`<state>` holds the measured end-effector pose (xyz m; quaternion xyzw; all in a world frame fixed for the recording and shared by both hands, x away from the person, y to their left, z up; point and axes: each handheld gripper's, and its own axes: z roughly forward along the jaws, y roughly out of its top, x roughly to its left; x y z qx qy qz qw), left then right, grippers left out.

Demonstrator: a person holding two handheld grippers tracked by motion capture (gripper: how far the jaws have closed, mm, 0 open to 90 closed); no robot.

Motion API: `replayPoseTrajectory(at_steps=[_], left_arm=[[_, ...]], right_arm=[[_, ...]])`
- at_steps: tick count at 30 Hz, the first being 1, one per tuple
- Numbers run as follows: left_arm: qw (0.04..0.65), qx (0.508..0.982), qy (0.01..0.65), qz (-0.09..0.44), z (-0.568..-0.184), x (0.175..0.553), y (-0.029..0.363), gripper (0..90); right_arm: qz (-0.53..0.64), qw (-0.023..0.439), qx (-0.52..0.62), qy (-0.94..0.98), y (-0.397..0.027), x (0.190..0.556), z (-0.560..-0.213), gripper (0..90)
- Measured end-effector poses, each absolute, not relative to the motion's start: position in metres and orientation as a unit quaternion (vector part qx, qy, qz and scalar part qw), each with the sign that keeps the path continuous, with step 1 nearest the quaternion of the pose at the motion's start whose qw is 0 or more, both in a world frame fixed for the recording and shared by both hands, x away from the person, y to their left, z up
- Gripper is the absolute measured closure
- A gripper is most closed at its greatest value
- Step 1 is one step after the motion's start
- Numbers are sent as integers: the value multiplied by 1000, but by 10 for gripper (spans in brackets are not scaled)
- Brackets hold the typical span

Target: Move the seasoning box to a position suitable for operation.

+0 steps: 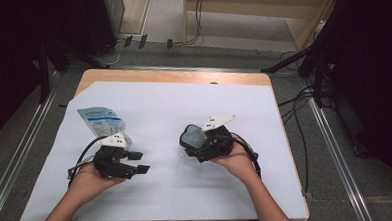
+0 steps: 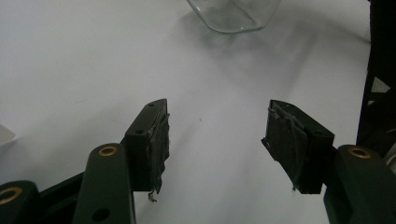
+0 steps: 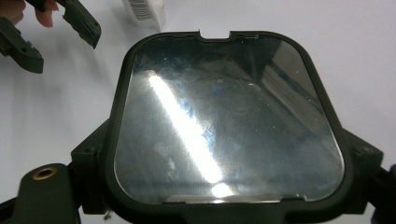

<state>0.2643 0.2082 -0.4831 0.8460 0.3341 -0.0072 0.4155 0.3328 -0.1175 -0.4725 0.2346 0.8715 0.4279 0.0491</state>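
Observation:
My right gripper point(image 1: 194, 142) is shut on a dark-rimmed lid point(image 1: 195, 136) with a clear middle, right of the table's centre. In the right gripper view the lid point(image 3: 224, 93) spans the gap between the jaws of that gripper point(image 3: 226, 161), which press on its two side edges. A clear glass container point(image 1: 185, 155) sits just under the lid; its rounded corner point(image 2: 233, 16) lies ahead of my left gripper point(image 2: 215, 135). The left gripper point(image 1: 140, 162) is open and holds nothing, its jaws pointing toward the container.
A white sheet point(image 1: 162, 192) covers the wooden table. A blue-and-white plastic pouch point(image 1: 102, 120) lies at the left rear, just beyond my left hand; its barcoded end point(image 3: 144, 11) is in the right gripper view. Cables and stand legs lie on the floor beyond the table.

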Motion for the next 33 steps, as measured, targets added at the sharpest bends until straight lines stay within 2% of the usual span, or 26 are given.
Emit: replayPoseTrajectory(at_steps=[10, 21, 33], left_arm=[[418, 839, 349, -1, -485, 256, 217, 406], [416, 838, 354, 1, -487, 254, 218, 406], [417, 842, 341, -8, -488, 262, 209, 402]], right_arm=[[424, 19, 181, 887, -98, 346, -480, 164], [412, -4, 158, 898, -108, 359, -484, 164], [412, 18, 116, 904, -104, 355, -487, 164]])
